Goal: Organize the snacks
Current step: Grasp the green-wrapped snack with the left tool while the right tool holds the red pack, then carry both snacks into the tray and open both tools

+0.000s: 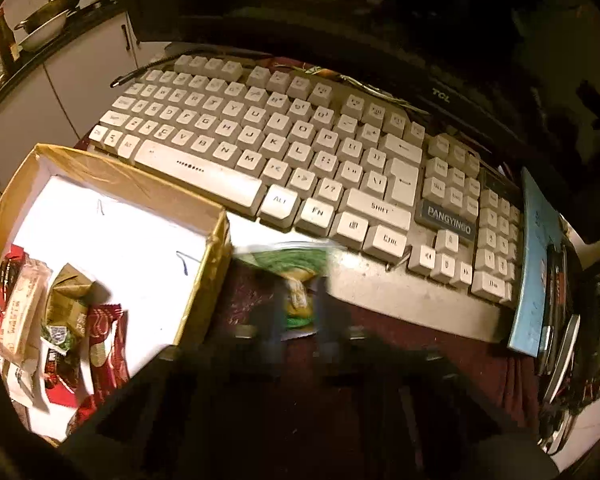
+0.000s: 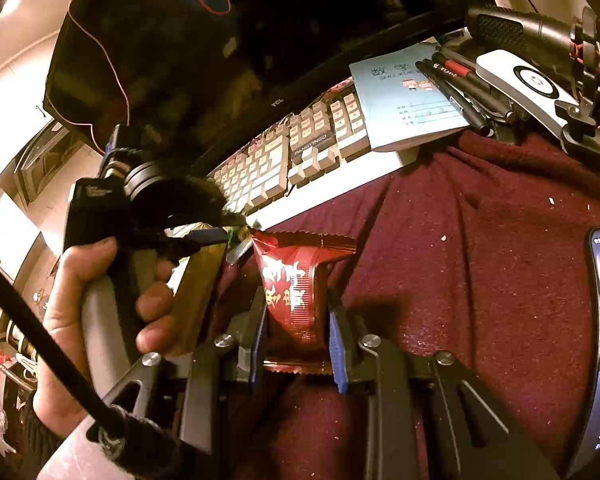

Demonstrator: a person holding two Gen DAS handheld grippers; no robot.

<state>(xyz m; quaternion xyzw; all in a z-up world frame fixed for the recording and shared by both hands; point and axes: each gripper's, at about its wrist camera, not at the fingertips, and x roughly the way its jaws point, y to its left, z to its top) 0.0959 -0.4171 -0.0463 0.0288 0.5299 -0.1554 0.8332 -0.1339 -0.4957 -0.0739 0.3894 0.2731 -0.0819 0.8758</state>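
A red snack packet [image 2: 294,300] is clenched between the blue pads [image 2: 336,344] of the right gripper [image 2: 296,344], held just above the maroon cloth [image 2: 480,260]. A green-and-yellow packet [image 1: 296,280] – blurred – is gripped by the left gripper [image 1: 298,320], just beside the wall of the cardboard box [image 1: 204,280]. Several wrapped snacks [image 1: 60,320] are already piled in the box's near corner. Step in hand is judged to be carrying to the box; next, each packet must be lifted over the wall and released inside. Farther off, a white keyboard [image 1: 260,152], blue notebook [image 2: 412,96] and monitor [image 1: 440,96] are seen.
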